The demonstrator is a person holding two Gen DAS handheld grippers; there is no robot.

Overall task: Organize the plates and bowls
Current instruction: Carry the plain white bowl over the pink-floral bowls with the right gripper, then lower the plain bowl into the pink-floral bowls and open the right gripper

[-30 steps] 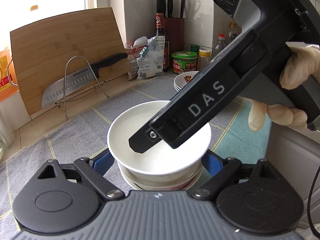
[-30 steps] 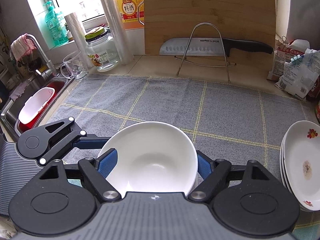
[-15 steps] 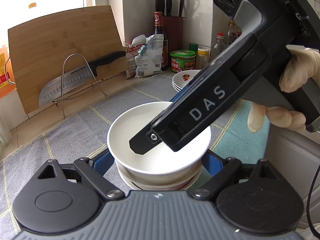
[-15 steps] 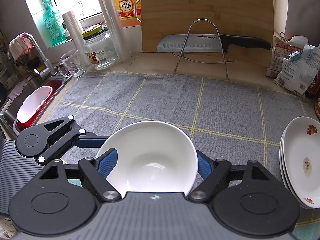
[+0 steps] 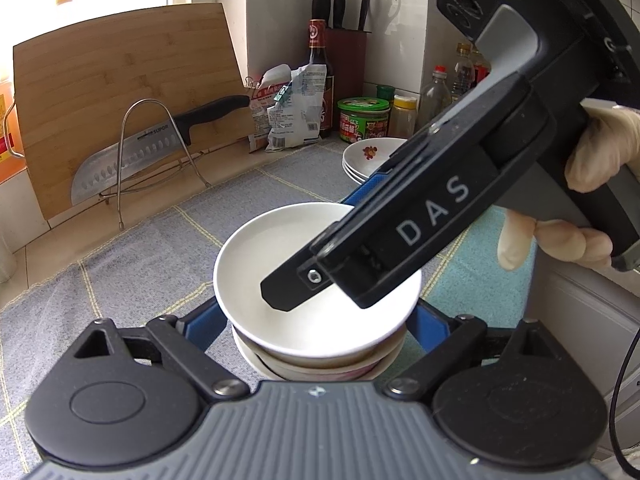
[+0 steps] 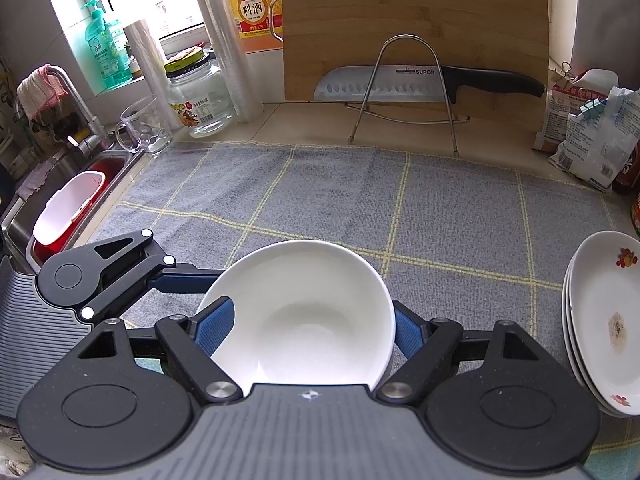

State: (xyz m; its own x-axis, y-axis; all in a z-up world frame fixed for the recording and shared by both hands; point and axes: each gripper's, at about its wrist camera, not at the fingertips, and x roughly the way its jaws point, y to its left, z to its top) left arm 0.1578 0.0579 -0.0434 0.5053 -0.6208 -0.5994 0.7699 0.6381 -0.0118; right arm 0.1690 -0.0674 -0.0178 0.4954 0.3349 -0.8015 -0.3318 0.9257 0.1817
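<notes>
White bowl (image 6: 304,312) is sitting atop nested bowls (image 5: 316,364) at lower center, with the right gripper (image 6: 308,326) clamping its rim while the left gripper's (image 5: 316,326) jaws are widening, releasing the stack.

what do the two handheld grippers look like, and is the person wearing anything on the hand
Both are black linkage grippers with round pivot housings, a ribbed grey body and blue textured pads. The right gripper has "DAS" in white on its side. The hand holding it wears a pale thin glove. The left gripper looks the same.
</notes>
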